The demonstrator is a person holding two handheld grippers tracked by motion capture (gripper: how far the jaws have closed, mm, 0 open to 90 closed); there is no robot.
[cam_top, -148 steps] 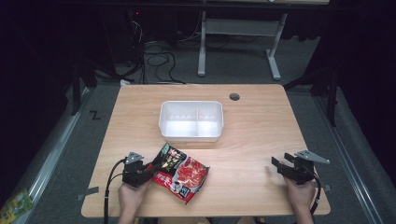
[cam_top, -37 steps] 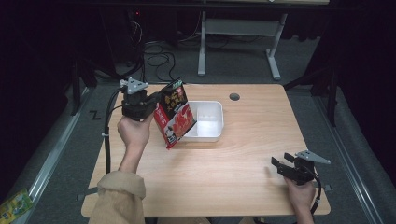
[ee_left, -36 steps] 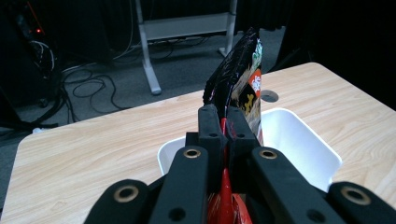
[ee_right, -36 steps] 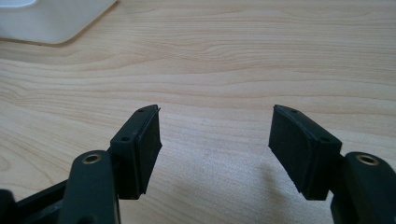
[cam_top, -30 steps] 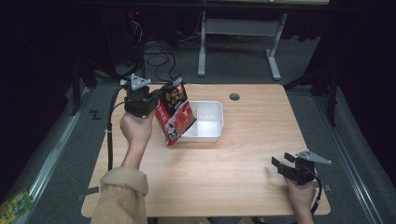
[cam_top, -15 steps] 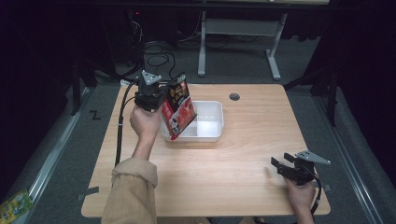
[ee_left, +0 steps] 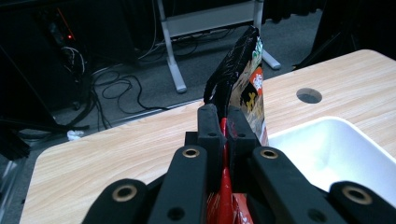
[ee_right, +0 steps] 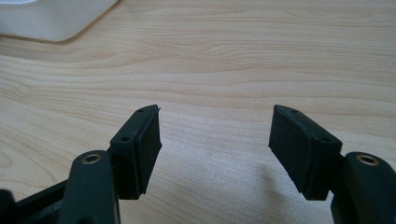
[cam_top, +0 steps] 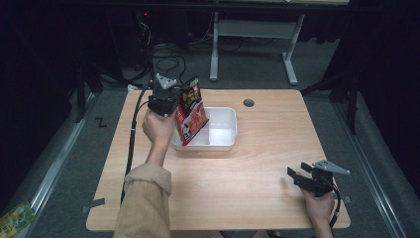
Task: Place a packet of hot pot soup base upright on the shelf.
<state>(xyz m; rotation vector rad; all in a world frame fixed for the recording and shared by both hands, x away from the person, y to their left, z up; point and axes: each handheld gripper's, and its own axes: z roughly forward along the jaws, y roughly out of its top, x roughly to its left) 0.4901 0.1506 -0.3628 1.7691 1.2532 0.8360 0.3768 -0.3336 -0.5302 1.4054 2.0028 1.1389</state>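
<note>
A: What is gripped by the left hand-held gripper (cam_top: 174, 106)?

B: A red and black snack packet (cam_top: 190, 113) is pinched at its edge — the jaws are pressed together on it, as is plain in the left gripper view, where the packet (ee_left: 243, 88) rises just past the fingertips.

A: And where is the packet placed?

B: It is held in the air over the left end of the white tub (cam_top: 218, 133), which sits toward the far edge of the surface (cam_top: 257, 168), a little left of centre. The packet's long axis is set nearly upright, tilted slightly, with its lower end hanging at the tub's near-left corner. Whether that end touches the rim cannot be told.

A: Which way must it be carried?

B: Down and a little to the right of the hand-held gripper, it is judged; the tub's open floor (ee_left: 327, 158) lies directly beneath and beside the packet. The left hand is by far the nearer one.

A: And the right hand-held gripper (cam_top: 303, 173)?

B: It is rested near the near-right corner of the surface, well apart from the tub, with its jaws spread wide over bare wood (ee_right: 224, 70) — nothing is held.

A: What is changed from half a second ago?

B: The packet has been shifted rightward and lowered toward the tub, and the forearm is stretched further across the surface. The right side is unchanged.
</note>
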